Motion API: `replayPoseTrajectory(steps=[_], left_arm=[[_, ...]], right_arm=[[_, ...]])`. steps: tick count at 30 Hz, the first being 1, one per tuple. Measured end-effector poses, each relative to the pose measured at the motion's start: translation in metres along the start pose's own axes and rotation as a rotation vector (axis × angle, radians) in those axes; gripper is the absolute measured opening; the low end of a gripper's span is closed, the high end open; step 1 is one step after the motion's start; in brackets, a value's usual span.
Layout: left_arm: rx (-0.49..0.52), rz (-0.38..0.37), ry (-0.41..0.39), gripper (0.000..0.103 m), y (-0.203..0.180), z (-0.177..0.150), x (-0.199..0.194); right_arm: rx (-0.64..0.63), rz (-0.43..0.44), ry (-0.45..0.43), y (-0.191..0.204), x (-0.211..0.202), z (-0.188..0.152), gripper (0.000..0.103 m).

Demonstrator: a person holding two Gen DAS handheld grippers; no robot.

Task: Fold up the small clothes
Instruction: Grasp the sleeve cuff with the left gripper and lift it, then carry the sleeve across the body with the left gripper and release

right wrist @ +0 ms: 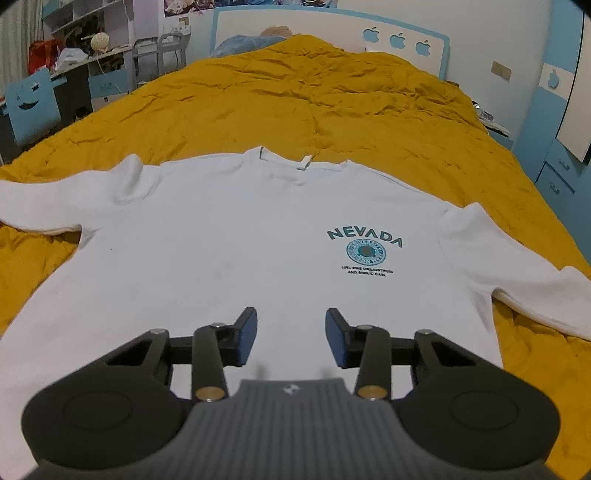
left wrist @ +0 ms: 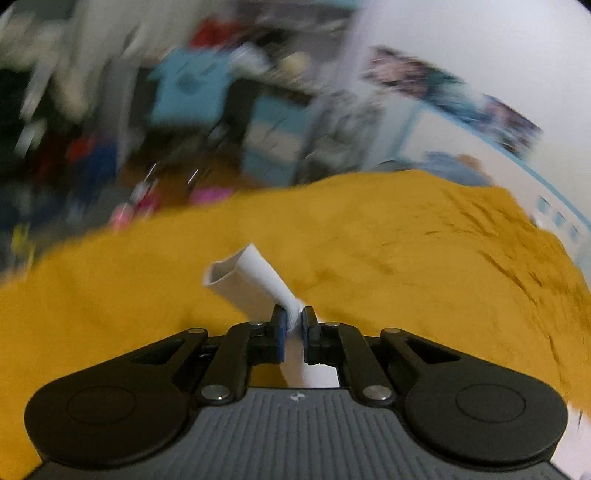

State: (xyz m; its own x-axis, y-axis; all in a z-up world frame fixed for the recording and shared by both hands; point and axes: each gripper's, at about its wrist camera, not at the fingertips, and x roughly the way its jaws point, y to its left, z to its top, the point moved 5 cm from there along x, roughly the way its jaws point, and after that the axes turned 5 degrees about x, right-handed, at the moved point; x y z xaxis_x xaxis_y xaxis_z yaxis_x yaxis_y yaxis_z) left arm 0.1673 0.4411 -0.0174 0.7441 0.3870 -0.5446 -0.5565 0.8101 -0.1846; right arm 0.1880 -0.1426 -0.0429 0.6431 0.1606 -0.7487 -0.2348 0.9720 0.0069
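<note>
One garment is in play: a white long-sleeved cotton-knit sweatshirt w/ teal "NEVADA" print (right wrist: 258, 236), lying face-up and mostly flat on the mustard-yellow quilted bed cover (right wrist: 314, 92), collar toward the blue-and-white headboard (right wrist: 332, 22). Left gripper (left wrist: 293, 319): jaws pressed nearly together, pinching a bunched part of the sweatshirt's left sleeve (left wrist: 255, 280); the open cuff end sticks out past the pads and stands clear of the cover. Left-wrist view is motion-blurred, so bkgd detail is unreliable. Right gripper (right wrist: 290, 332): jaws spread partway over the lower body panel near the hem, approx. centre; nothing is pinched, and whether the pads touch the fabric cannot be told. Handling, as a judgement: fabric is soft, light, limp, non-fragile; it will drape and sag from any single hold, and a thin pinch may slip, so a gathered double layer (as at the sleeve) should hold better. Friction on the quilted cover looks moderate, so the body may drag if a sleeve is pulled hard. Recommended hold pts: cuff or mid-sleeve for folding sleeves inward; hem edge or hem corners for folding the body up toward the collar. Right sleeve (right wrist: 535, 291) lies spread outward, not yet folded.
</note>
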Motion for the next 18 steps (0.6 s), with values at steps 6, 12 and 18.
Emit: replayPoseTrajectory(steps=[6, 12, 18], left_arm=[[0.3, -0.121, -0.154, 0.008, -0.141, 0.026, -0.068], [0.517, -0.321, -0.194, 0.008, -0.295, -0.008, -0.114], [0.613, -0.461, -0.005, 0.008, -0.391, -0.105, -0.089]], right_arm=[[0.02, 0.006, -0.004, -0.008, 0.0, 0.004, 0.03], [0.082, 0.013, -0.016, -0.03, -0.001, 0.012, 0.03], [0.127, 0.042, -0.039, -0.051, -0.005, 0.016, 0.03]])
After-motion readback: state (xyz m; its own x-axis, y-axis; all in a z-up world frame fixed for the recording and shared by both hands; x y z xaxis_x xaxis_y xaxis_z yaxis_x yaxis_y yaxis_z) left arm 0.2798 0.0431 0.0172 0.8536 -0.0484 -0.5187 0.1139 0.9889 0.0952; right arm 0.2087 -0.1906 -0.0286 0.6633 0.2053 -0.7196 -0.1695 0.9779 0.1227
